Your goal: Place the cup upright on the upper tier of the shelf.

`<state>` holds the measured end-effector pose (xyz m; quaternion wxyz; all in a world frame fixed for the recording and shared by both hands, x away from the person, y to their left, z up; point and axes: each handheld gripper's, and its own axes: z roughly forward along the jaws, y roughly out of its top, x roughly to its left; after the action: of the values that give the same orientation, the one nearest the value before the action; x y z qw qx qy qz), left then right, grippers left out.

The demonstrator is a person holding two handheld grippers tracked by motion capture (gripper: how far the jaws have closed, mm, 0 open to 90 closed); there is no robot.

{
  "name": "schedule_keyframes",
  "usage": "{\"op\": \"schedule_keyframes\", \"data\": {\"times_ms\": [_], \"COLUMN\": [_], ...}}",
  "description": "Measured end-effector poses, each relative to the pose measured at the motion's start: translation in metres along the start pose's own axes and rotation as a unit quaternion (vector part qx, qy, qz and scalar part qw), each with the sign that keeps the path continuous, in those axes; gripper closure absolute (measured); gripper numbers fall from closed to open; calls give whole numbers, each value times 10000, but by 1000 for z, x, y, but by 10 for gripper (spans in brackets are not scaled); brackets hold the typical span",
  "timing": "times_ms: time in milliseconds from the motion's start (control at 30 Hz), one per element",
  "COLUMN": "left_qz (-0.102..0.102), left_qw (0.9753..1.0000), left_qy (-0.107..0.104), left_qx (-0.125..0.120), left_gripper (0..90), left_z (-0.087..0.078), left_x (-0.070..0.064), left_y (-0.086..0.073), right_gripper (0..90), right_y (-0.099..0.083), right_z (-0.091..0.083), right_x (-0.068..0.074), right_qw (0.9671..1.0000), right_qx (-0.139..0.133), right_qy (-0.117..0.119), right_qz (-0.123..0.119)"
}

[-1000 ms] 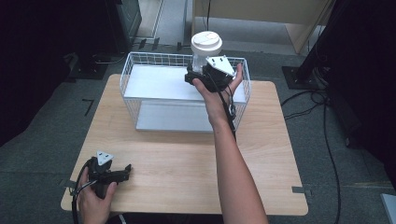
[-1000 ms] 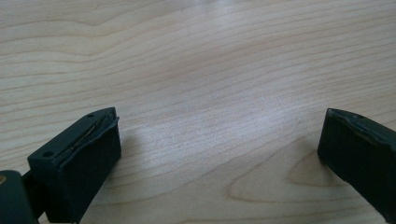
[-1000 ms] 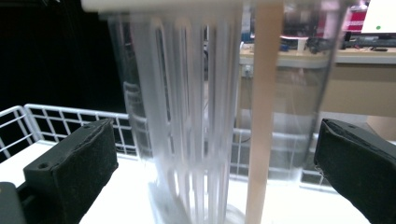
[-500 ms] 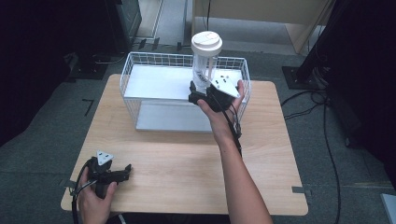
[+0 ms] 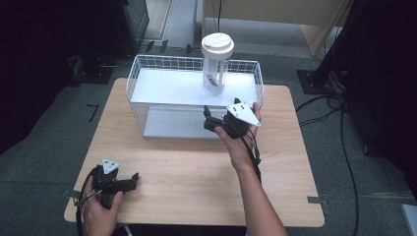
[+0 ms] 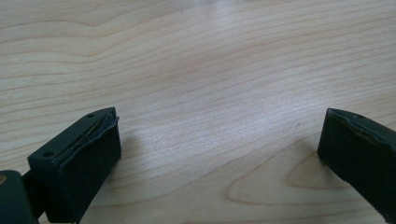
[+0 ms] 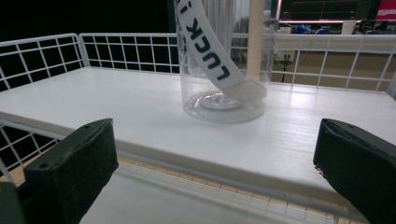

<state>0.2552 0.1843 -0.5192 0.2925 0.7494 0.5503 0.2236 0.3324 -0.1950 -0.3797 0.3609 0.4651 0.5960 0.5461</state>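
A wooden table (image 5: 196,167) stands on a grey floor, with dark surroundings at the left and right of the high view. A white wire basket (image 5: 135,83) with a white shelf occupies the upper centre of the table.

The clear cup (image 5: 215,69), capped with a white lid, stands upright on the shelf near the right end of the basket. In the right gripper view its base (image 7: 223,105) sits on the shelf in the upper centre, with a printed strip leaning inside it.

The right gripper (image 5: 210,118) is at the centre of the high view, just in front of the basket, below the cup and apart from it. Its jaws are spread wide and hold nothing; the right gripper view shows them at the lower corners, level with the shelf edge.

The left gripper (image 5: 135,177) rests on the table at the lower left, jaws wide apart over bare wood, idle.

Judged step: the cup appears placed and released, and the right hand is clear of it. The next move calls for drawing the right gripper toward the near table edge without touching the basket wire.
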Motion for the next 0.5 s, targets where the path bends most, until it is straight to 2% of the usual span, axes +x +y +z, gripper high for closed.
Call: {"op": "schedule_keyframes", "data": {"times_ms": [167,300,500], "left_qz": [29,30,33], "left_qw": [10000,10000,10000], "left_qy": [-13,-19,-26], "left_qx": [10,-5,10], "left_gripper": [0,0,0], "left_z": [0,0,0], "left_x": [0,-1,-1], "left_y": [0,0,0], "right_gripper": [0,0,0], "right_y": [-22,-42,-67], "right_z": [-14,-24,-35], "right_x": [-8,-15,-24], "right_qw": [9999,9995,9989], "right_qx": [91,230,453], "right_qy": [46,204,142], "right_qz": [-48,-45,-65]}}
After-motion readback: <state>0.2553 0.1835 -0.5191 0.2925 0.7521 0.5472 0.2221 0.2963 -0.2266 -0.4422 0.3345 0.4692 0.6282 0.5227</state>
